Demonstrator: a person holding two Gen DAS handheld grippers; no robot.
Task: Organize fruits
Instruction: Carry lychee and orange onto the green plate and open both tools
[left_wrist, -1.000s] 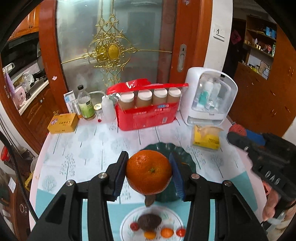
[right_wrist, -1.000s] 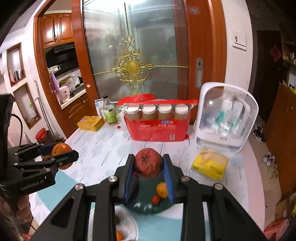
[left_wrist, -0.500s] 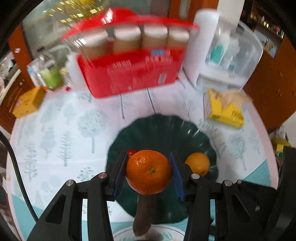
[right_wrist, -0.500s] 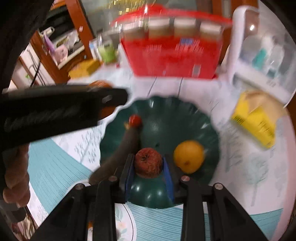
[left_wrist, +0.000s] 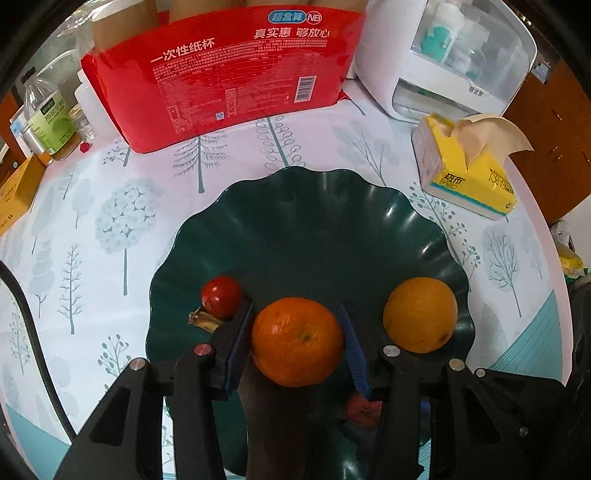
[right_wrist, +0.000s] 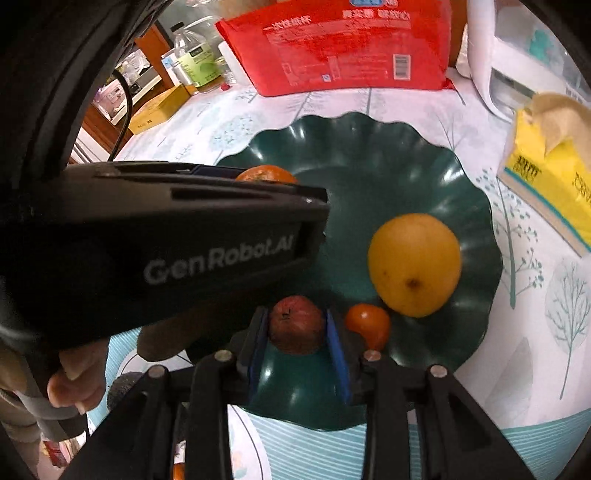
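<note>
A tangerine (left_wrist: 297, 341) sits between the pads of my left gripper (left_wrist: 296, 310), low in the dark green scalloped plate (left_wrist: 314, 229). The jaws are opening, but both pads still touch it. My right gripper (right_wrist: 294, 312) has a dark red wrinkled fruit (right_wrist: 295, 325) between its pads at the plate's (right_wrist: 369, 147) near rim; its jaws are opening too. Also in the plate are a yellow-orange fruit (left_wrist: 419, 314), a red cherry tomato (left_wrist: 221, 297) and an orange tomato (right_wrist: 369, 326). A browned banana (left_wrist: 205, 321) runs under the left gripper.
Behind the plate stand a red pack of paper cups (left_wrist: 236, 74) and a white cosmetics case (left_wrist: 443, 55). A yellow tissue pack (left_wrist: 469, 173) is on the right, bottles (left_wrist: 44, 122) on the left. A white patterned plate (right_wrist: 243, 443) lies nearest. A hand (right_wrist: 74, 376) holds the left gripper's body (right_wrist: 184, 240).
Both grippers have come down from well above the table and tipped steeply downward, carrying their fruits into the green plate. The left gripper now crosses the right wrist view.
</note>
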